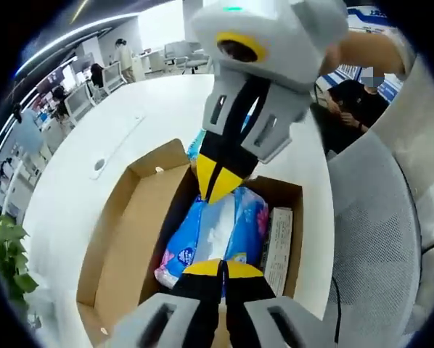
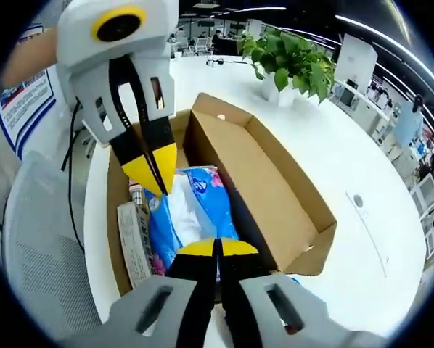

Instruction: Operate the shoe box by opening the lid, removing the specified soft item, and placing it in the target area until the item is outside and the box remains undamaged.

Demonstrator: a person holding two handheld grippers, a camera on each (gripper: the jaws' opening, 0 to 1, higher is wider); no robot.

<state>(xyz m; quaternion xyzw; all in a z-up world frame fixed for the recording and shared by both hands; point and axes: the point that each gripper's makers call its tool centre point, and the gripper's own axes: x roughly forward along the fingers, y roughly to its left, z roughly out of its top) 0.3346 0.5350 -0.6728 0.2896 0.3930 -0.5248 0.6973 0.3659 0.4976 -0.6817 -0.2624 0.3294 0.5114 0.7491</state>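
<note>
Room: an open office with desks and seated people at the far side; ceiling light strips overhead; a leafy potted plant (image 2: 293,61) stands on the table beyond the box
Surface: a white round table (image 1: 86,156); a grey mesh chair (image 1: 380,239) sits just beside its edge
Shoe box: a brown cardboard shoe box (image 1: 126,239) rests on the table; its lid (image 2: 264,185) is swung open and lies flat beside the body, still joined along one long side
Soft item: a blue and pink soft pack (image 1: 217,228) with a white middle lies inside the box, along its length; both grippers meet it from opposite ends
Other contents: a narrow printed carton (image 1: 279,246) lies in the box, touching the pack's side, between pack and box wall
Left gripper: the left gripper (image 1: 220,270) has its yellow-tipped jaws drawn together at the near end of the pack; the tips touch the wrapper, seemingly pinching it
Right gripper: the right gripper (image 2: 217,250) likewise shows jaws brought together on the pack's opposite end; in the left gripper view it comes down from above with its tips together on the wrapper
</note>
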